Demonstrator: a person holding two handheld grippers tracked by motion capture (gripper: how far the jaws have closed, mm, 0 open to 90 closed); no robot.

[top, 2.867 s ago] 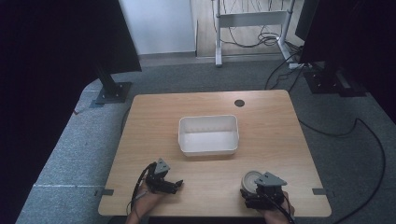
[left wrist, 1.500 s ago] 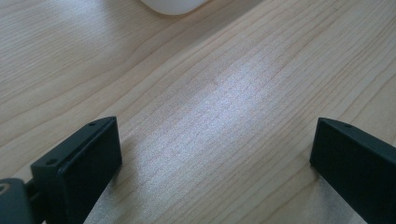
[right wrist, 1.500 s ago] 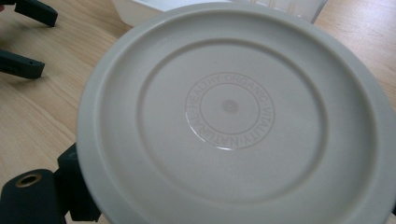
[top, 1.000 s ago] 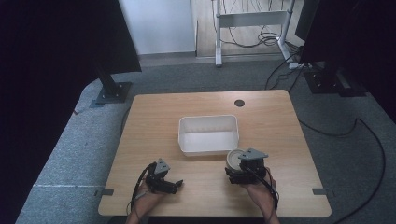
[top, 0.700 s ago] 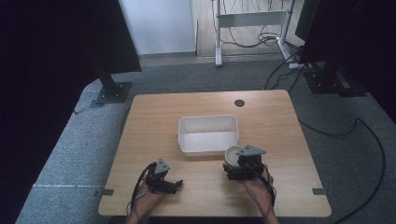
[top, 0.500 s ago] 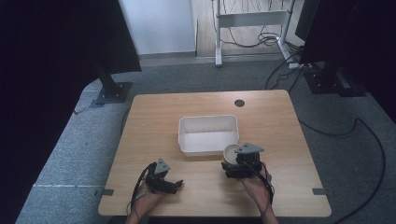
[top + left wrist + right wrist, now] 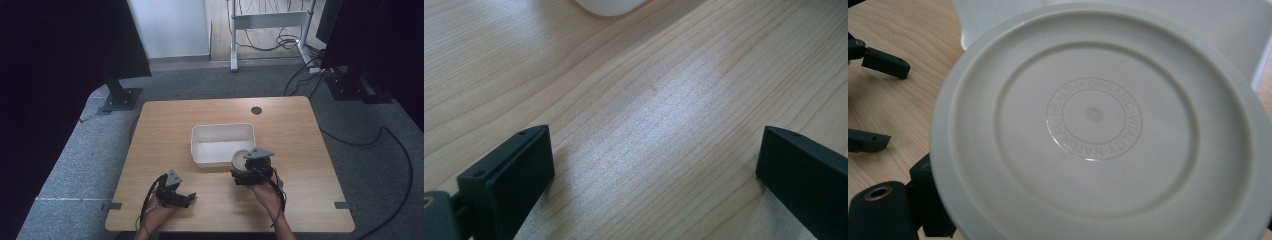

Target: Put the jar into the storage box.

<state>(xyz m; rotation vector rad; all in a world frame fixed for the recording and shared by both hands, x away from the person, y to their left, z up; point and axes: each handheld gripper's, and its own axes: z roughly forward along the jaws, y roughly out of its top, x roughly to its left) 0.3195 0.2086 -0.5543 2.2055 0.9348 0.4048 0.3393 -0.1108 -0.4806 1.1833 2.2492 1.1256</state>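
Note:
A round cream dish (image 7: 1093,115) with embossed lettering on its underside is held edge-on in my right gripper (image 7: 243,167), which is shut on it. In the high view the dish (image 7: 240,159) hangs at the front right corner of the white rectangular bin (image 7: 222,127). One black finger (image 7: 928,200) shows under the dish; the other is hidden. My left gripper (image 7: 190,199) rests low at the table's front left, open, with bare wood between its jaws (image 7: 654,137). It also appears in the right gripper view as the left gripper (image 7: 873,100), beyond the dish.
The bin looks empty and stands mid-table; its wall (image 7: 1198,20) rises right behind the dish, and a corner (image 7: 609,5) shows ahead of the left gripper. A round cable hole (image 7: 256,110) sits near the table's far edge. Black stands flank the table.
My right gripper has carried the dish from the front right of the table up and left to the bin's near corner. The left gripper has stayed put.

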